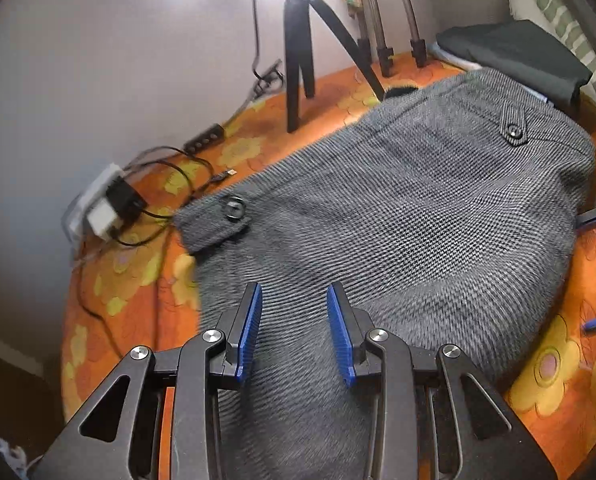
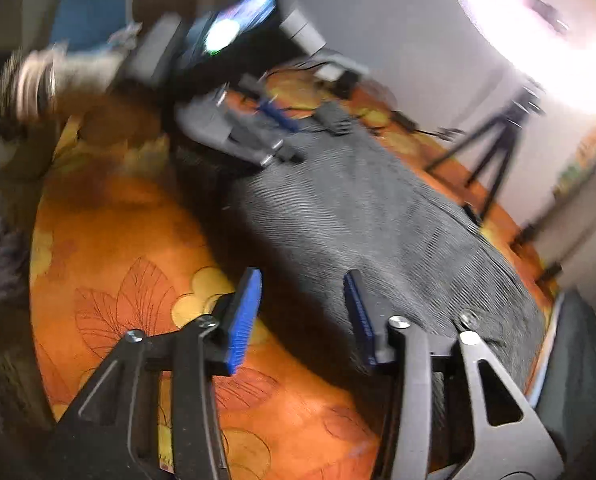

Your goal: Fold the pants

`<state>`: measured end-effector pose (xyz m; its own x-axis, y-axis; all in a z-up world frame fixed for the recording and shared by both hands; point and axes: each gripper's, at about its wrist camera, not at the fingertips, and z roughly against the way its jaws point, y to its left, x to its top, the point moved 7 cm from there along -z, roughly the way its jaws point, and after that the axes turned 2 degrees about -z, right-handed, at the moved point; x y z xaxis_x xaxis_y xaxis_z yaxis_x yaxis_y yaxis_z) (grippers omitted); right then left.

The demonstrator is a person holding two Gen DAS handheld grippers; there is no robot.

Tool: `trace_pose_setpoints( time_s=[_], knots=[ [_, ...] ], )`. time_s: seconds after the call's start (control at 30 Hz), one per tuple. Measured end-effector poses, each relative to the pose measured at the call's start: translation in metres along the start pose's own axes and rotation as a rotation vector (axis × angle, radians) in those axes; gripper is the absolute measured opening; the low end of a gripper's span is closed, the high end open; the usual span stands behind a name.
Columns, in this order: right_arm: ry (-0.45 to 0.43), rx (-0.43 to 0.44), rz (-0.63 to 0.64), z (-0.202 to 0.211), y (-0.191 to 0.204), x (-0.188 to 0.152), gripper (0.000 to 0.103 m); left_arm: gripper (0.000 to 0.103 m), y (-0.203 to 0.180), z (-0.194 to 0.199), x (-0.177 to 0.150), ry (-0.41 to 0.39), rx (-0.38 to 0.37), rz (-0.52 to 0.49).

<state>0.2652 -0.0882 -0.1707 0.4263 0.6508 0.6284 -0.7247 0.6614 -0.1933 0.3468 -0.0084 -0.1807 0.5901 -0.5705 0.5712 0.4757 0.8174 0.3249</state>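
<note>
Fingers apart on both my grippers, nothing clamped: left gripper [image 1: 294, 300] over the grey pants [image 1: 398, 208], right gripper [image 2: 302, 284] at their edge.

One pair of pants, flat on the orange floral bedspread [image 1: 130, 280]; long axis runs away from me toward the waistband. Two buttons [image 1: 235, 207] counted. One black tripod [image 1: 298, 52] beyond.

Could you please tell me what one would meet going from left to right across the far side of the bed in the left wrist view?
White power adapter → black tripod → grey pants → dark folded cloth.
</note>
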Motion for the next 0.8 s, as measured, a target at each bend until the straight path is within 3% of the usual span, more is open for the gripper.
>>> trace_pose_setpoints(
  time_s=[0.2,0.27,0.37,0.63,0.8],
  knots=[
    [0.024,-0.048,0.026,-0.035,-0.007,0.010,0.052,0.033,0.011,0.046,-0.016,-0.033,0.021,-0.043],
    [0.045,-0.023,-0.003,-0.044,-0.016,0.011,0.023,0.033,0.010,0.059,-0.025,-0.038,0.013,-0.063],
    [0.061,0.028,-0.082,-0.051,-0.035,0.018,0.014,0.033,-0.004,0.070,-0.035,-0.052,-0.020,-0.106],
    [0.097,0.164,-0.315,-0.072,-0.086,0.035,0.013,0.033,-0.073,0.050,-0.034,-0.056,-0.110,-0.285],
    [0.110,0.240,-0.408,-0.082,-0.100,0.034,0.013,0.033,-0.076,0.020,-0.019,-0.045,-0.043,-0.353]
  ],
)
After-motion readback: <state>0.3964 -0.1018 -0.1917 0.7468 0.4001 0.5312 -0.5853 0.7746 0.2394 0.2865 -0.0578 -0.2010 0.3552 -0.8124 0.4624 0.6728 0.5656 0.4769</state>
